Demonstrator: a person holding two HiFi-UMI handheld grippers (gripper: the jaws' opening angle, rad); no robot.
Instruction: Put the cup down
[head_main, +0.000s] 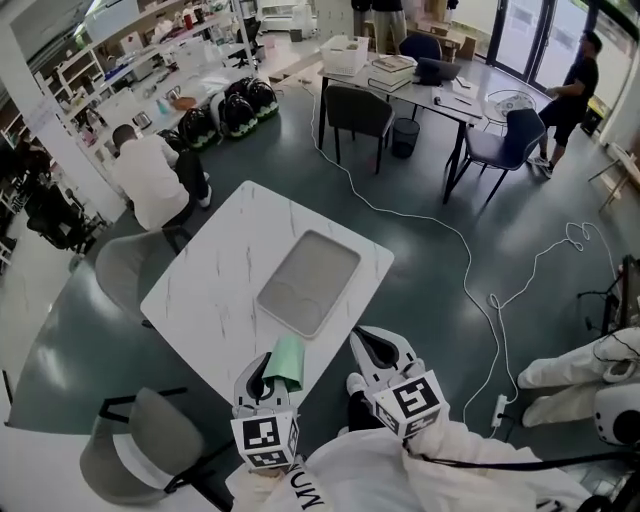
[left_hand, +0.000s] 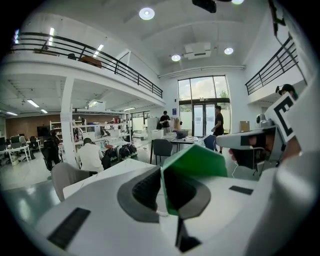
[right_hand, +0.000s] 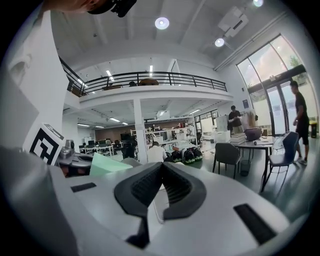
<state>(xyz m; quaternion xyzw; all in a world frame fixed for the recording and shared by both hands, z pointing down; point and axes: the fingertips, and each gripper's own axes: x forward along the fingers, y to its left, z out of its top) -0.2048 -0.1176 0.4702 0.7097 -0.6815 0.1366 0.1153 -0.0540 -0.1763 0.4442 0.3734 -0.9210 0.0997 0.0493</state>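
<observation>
A green paper cup (head_main: 286, 362) hangs over the near edge of the white marble table (head_main: 215, 275), its rim pinched in my left gripper (head_main: 263, 381), which is shut on it. In the left gripper view the cup (left_hand: 192, 164) fills the gap at the gripper's (left_hand: 161, 172) tips, with its wall between the pads. To the right, my right gripper (head_main: 360, 337) is shut with nothing in it, by the table's near corner. In the right gripper view that gripper's (right_hand: 161, 169) tips meet, and the cup (right_hand: 107, 164) shows at left.
A grey tray (head_main: 308, 282) lies in the middle of the table. A person in white (head_main: 150, 178) sits at the far left side. Grey chairs (head_main: 130, 455) stand at the near left. A white cable (head_main: 470, 262) runs over the floor at right. Desks and chairs stand behind.
</observation>
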